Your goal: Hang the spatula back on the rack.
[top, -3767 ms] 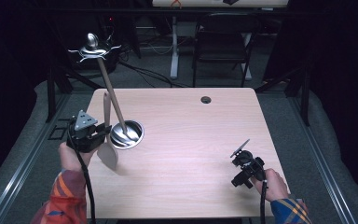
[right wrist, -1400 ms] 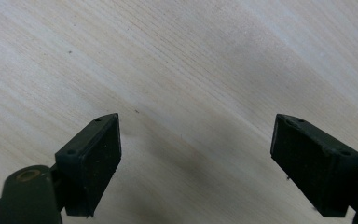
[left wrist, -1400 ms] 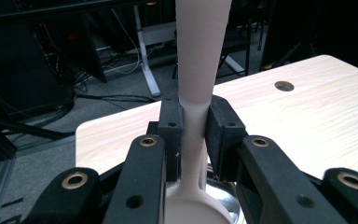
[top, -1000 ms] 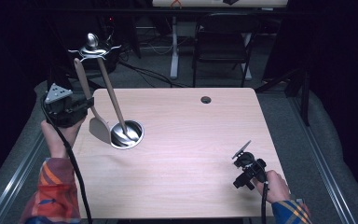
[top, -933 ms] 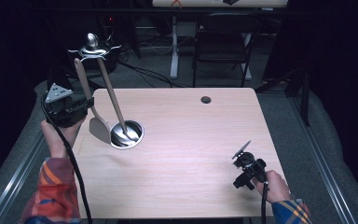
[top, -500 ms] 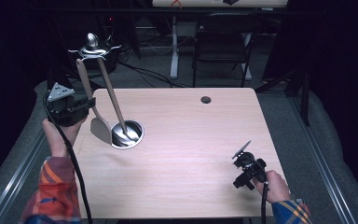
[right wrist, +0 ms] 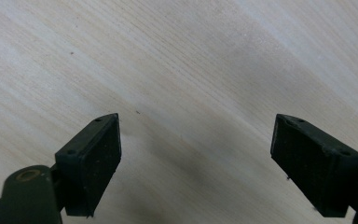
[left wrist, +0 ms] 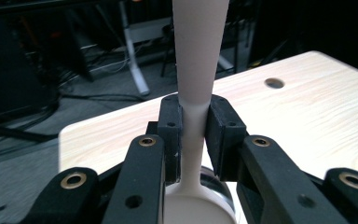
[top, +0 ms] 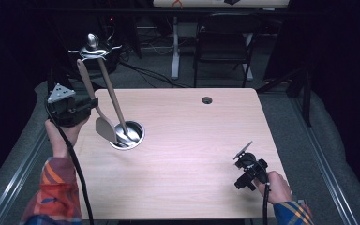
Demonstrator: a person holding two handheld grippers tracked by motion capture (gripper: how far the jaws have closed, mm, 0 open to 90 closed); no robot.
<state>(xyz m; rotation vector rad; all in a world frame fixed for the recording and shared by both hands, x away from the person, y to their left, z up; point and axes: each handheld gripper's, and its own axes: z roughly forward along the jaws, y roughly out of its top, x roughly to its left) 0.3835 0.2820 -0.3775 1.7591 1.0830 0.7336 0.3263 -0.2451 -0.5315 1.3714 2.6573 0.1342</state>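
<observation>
My left gripper (top: 93,106) (left wrist: 195,122) is shut on the thin neck of a pale beige spatula (top: 103,128) (left wrist: 198,51) at the table's left edge. The spatula is held upright and slightly tilted, with its blade down beside the round metal base (top: 127,136) of a utensil stand. Its handle tip reaches up near the stand's hooked metal top (top: 93,47). A brown rod (top: 113,96) slants from that top to the base. My right gripper (top: 244,165) (right wrist: 196,158) hovers low over the bare wood at the front right, open, with nothing between its fingers.
The wooden table (top: 192,140) has a small dark cable hole (top: 207,100) near its far edge. Behind it stand a dark chair (top: 222,47) and a white desk leg with cables on the floor. Each gripper trails a black cable toward the person's sleeves.
Since the earliest frame my left gripper has lifted the spatula up and to the left, bringing its handle tip up beside the stand's top. Over the last second nothing visibly moves.
</observation>
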